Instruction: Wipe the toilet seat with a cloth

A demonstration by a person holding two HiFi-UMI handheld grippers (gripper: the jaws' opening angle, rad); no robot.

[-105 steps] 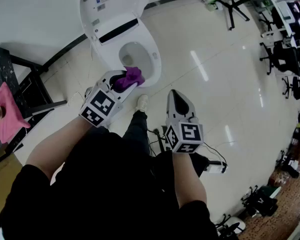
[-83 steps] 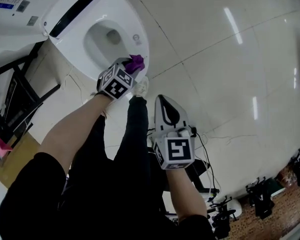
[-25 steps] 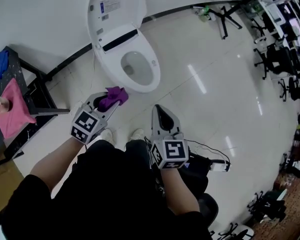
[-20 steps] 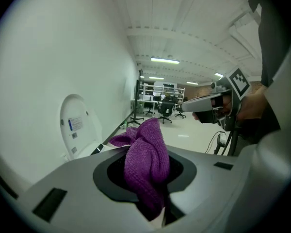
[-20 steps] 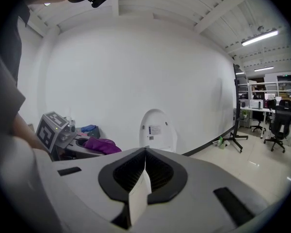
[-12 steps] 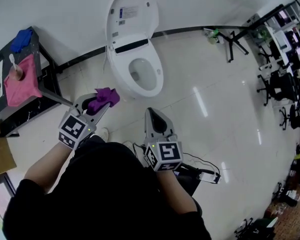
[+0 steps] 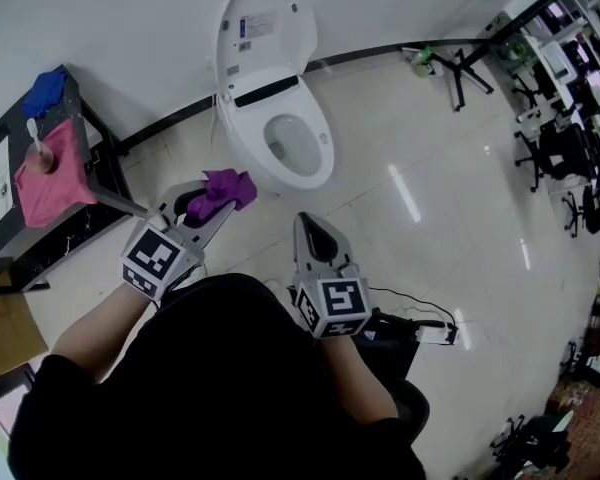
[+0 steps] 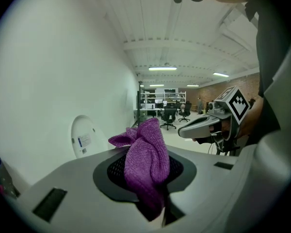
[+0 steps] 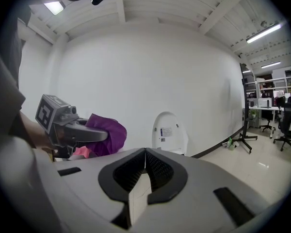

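Glossy pale floor tiles (image 7: pixel 430 168) surrounded the white toilet (image 7: pixel 242 128), whose lid (image 7: pixel 265 23) stood raised against the wall. The left gripper (image 7: pixel 220 200) hung just in front of the toilet, clear of the toilet seat (image 7: pixel 325 158), with its jaws clamped on a bunched purple cloth (image 7: pixel 225 185). The right gripper (image 7: pixel 303 220), a little farther from the toilet, had its jaws pressed together on nothing. A pink cloth (image 7: pixel 45 173) lay on a dark stand (image 7: pixel 50 246) beside the toilet.
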